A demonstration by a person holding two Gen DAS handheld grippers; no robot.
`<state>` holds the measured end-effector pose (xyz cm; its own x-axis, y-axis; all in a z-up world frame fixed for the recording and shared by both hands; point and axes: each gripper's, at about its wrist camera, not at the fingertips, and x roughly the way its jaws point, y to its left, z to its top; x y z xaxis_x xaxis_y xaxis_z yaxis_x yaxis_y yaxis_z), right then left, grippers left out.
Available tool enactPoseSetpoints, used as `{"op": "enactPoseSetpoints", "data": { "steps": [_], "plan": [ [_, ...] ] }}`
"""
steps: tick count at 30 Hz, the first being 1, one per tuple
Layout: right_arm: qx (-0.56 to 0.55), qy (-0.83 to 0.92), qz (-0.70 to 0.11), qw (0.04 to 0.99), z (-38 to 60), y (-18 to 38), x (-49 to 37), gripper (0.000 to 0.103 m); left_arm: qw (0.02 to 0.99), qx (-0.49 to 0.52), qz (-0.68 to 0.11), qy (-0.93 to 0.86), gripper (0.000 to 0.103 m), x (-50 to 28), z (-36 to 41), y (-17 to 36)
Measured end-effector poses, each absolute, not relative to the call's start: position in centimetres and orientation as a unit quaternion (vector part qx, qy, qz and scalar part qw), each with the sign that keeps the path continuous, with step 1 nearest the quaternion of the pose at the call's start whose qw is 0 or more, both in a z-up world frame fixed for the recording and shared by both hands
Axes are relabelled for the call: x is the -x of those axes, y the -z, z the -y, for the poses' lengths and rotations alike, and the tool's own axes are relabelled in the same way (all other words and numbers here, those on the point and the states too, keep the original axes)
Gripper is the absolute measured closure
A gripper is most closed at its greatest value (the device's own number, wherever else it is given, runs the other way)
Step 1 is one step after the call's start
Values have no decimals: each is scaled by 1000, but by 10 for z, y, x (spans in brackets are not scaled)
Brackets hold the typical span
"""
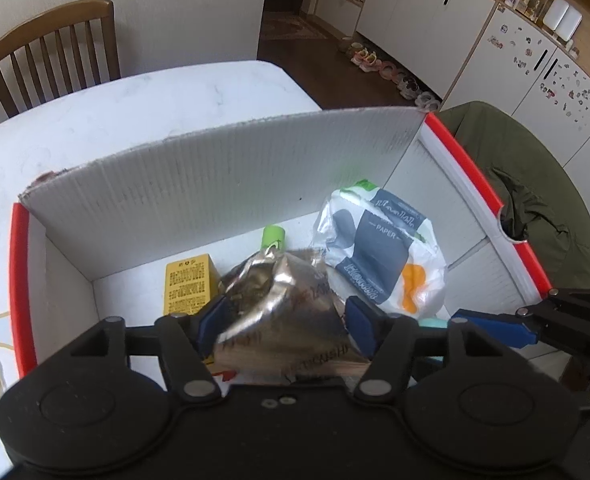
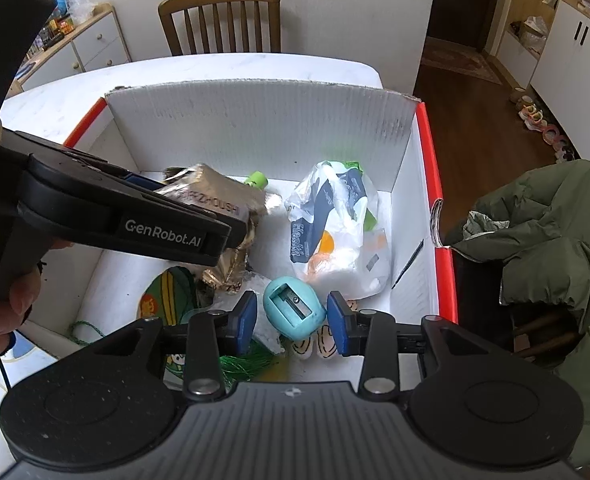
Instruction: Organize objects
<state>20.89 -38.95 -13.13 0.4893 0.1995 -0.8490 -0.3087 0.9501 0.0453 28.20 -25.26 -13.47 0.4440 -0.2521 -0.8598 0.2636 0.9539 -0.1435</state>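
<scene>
- Box (image 2: 255,120): one white corrugated carton with red-edged side walls, standing open on a white marbled worktop (image 2: 55,108); its tall far wall is upright.
- Left tongs (image 1: 283,316): clamped on one crumpled silver foil pouch (image 1: 283,308), blue pads (image 1: 211,320) pressing it from both sides; pouch held above the box floor, left of centre. The right wrist view shows the same pouch (image 2: 215,196) projecting from the black tong body, with a person's fingers (image 2: 3,304) around the handle at the near left.
- Right tongs (image 2: 293,316): apart, with one turquoise egg-shaped pencil sharpener (image 2: 293,308) between the two blue pads (image 2: 247,320); contact between pads and sharpener cannot be judged. Sharpener lies at the near side of the box, blade slot facing up.
- Tissue pack (image 2: 335,232): one plastic-wrapped pack printed in grey, white and orange, lying on the box floor right of centre, near the right wall.
- Yellow packet (image 1: 191,286): one small box with printed text, on the floor at the left, just beside the pouch.
- Green-capped item (image 1: 273,238): one, toward the far wall, partly hidden behind the pouch.
- Green cartoon-printed item (image 2: 171,292) and green cord (image 2: 87,328): one each, at the near left of the box.
- Surroundings: one wooden chair (image 2: 219,16) beyond the worktop; one olive jacket (image 2: 555,240) to the right of the box.
</scene>
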Motion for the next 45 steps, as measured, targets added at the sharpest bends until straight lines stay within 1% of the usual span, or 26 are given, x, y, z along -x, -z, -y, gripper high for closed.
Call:
{"op": "enactPoseSetpoints", "data": {
  "steps": [3, 5, 8, 13, 16, 20, 26, 29, 32, 37, 39, 42, 45],
  "plan": [
    [51, -151, -477, 865, 391, 126, -205, 64, 854, -6, -498, 153, 35, -279, 252, 129],
    [46, -153, -473, 867, 392, 123, -203, 63, 857, -5, -493, 151, 30, -276, 251, 125],
    [40, -152, -467, 870, 392, 118, -198, 60, 861, -8, -485, 154, 29, -269, 247, 118],
    [28, -149, -458, 876, 392, 108, -189, 59, 870, -15, -466, 160, 24, -253, 241, 103],
    [21, -146, -449, 881, 391, 100, -181, 59, 875, -19, -454, 167, 24, -243, 234, 93],
    [12, -149, -435, 888, 388, 89, -167, 51, 883, -18, -436, 172, 22, -228, 221, 78],
    [-8, -140, -420, 897, 384, 75, -147, 50, 894, -18, -411, 176, 18, -204, 199, 61],
    [-17, -133, -409, 902, 382, 67, -137, 45, 897, -17, -404, 177, 18, -192, 188, 54],
    [-29, -131, -399, 907, 381, 60, -127, 44, 901, -22, -394, 179, 17, -179, 180, 48],
    [-44, -129, -377, 916, 378, 51, -110, 37, 913, -34, -365, 180, 17, -155, 165, 36],
    [-47, -129, -371, 919, 376, 49, -103, 33, 915, -34, -358, 183, 17, -147, 160, 32],
    [-45, -127, -363, 922, 371, 45, -93, 32, 917, -30, -352, 187, 14, -137, 152, 28],
    [-51, -126, -350, 927, 368, 41, -82, 27, 918, -26, -347, 190, 11, -128, 146, 25]
  ]
}}
